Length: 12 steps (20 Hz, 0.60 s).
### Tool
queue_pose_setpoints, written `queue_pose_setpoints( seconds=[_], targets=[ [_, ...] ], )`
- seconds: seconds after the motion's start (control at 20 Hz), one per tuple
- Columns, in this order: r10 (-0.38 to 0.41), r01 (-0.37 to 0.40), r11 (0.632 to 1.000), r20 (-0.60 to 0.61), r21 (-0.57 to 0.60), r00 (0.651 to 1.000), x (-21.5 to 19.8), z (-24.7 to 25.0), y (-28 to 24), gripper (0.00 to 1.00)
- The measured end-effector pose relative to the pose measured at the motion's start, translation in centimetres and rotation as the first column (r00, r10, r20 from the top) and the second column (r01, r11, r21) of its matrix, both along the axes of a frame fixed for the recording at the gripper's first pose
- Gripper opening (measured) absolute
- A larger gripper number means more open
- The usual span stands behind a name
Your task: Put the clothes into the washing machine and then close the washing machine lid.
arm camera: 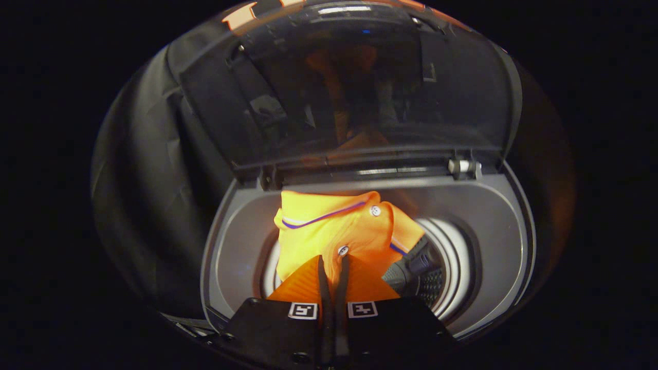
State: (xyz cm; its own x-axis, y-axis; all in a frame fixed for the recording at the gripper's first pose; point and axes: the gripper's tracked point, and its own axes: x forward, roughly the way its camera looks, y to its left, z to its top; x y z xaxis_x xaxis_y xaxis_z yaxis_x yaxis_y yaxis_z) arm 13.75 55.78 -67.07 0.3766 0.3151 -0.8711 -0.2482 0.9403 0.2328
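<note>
The gripper [334, 264] is clamped on the orange shirt [329, 226], which hangs over the washing machine drum [452, 257] under the raised lid [360, 87], so releasing now may, I think, leave its collar on the rim.

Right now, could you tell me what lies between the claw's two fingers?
A fold of the orange shirt, pinched by the claw over the washing machine drum, in the gripper view.
</note>
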Motion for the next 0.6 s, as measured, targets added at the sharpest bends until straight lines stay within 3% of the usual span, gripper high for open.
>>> queue_pose_setpoints(
  seconds=[0.35,0.6],
  targets=[
    [-0.021,0.019,0.999,-0.048,-0.036,0.999,-0.7,-1.4,-0.5,0.08],
    [-0.089,0.081,0.994,-0.109,-0.072,0.99,-1.7,-3.8,-1.4,0.08]
  ],
)
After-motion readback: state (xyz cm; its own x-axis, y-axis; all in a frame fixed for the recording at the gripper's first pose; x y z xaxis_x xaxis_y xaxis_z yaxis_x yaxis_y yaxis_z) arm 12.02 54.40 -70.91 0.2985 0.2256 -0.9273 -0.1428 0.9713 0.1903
